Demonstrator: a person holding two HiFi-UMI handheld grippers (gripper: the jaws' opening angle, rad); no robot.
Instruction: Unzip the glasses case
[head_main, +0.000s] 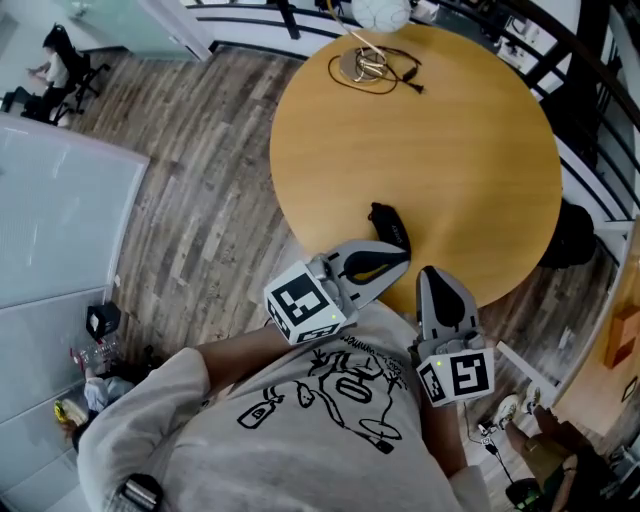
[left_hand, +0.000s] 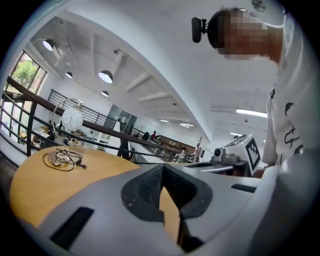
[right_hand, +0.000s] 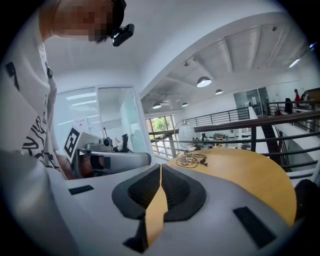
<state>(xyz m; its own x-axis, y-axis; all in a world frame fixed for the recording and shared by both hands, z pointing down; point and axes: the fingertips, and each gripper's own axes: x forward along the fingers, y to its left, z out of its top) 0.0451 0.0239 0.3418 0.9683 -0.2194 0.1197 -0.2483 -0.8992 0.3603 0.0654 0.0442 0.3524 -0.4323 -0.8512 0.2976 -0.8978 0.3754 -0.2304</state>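
Note:
The black glasses case (head_main: 389, 226) lies zipped on the round wooden table (head_main: 440, 140), close to its near edge. My left gripper (head_main: 398, 259) hovers just short of the case, pointing right across the table's rim, jaws shut and empty. Beside it, my right gripper (head_main: 433, 274) points up toward the table edge, also shut on nothing. In the left gripper view the gripper (left_hand: 162, 168) has its tips touching; the same holds for the gripper (right_hand: 160, 168) in the right gripper view. Neither gripper view shows the case.
A coiled black cable (head_main: 372, 66) and a white fan (head_main: 380, 12) sit at the table's far side. A black railing (head_main: 590, 110) curves round behind the table. A glass partition (head_main: 60, 220) stands at left. Shoes (head_main: 508, 408) lie on the floor at lower right.

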